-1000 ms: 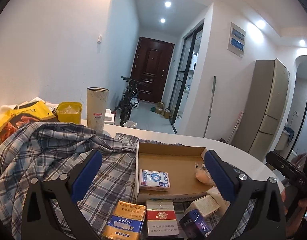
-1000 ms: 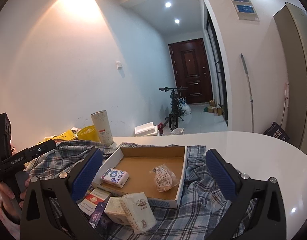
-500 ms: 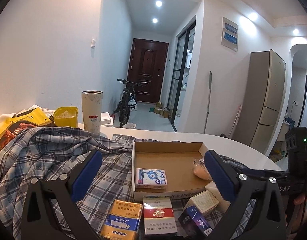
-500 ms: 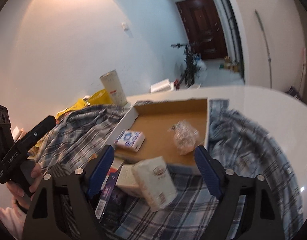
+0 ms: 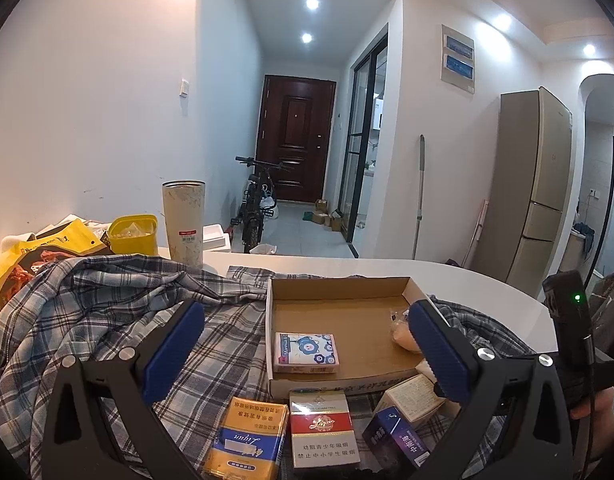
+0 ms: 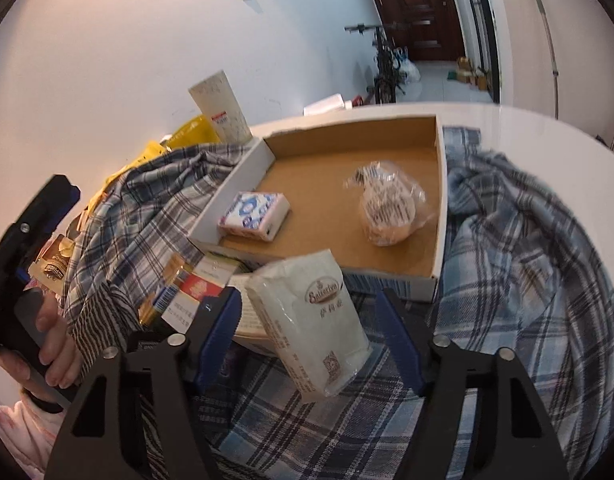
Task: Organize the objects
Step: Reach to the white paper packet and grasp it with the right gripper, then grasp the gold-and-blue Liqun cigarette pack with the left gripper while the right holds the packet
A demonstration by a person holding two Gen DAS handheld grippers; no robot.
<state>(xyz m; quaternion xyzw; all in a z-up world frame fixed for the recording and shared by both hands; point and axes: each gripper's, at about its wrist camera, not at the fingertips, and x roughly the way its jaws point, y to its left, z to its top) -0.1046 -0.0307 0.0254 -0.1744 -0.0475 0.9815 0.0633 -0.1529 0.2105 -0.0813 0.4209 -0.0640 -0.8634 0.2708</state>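
Observation:
A shallow cardboard box [image 5: 339,284] [image 6: 438,208] sits on a plaid shirt [image 5: 87,312] [image 6: 527,240]. Inside lie a blue-flowered tissue pack [image 5: 306,351] [image 6: 254,216] and a wrapped bun [image 5: 403,334] [image 6: 387,212]. In front lie a yellow box [image 5: 247,440], a red-and-white cigarette pack [image 5: 323,428], a dark blue pack [image 5: 399,436] and a beige box [image 5: 413,398]. My right gripper [image 6: 309,336] is partly closed around a white tissue pack [image 6: 311,320], jaws beside it, apart. My left gripper [image 5: 307,348] is open and empty, above the small boxes.
A tall speckled tumbler [image 5: 184,224] [image 6: 221,106], a yellow container [image 5: 133,234] and yellow snack bags [image 5: 31,256] stand at the back left. The white table [image 5: 467,280] curves off to the right. A bicycle [image 5: 255,200] stands in the hallway beyond.
My right gripper has tilted down and moved in onto the white tissue pack, its jaws narrowing around it. My left gripper has stayed nearly still and open.

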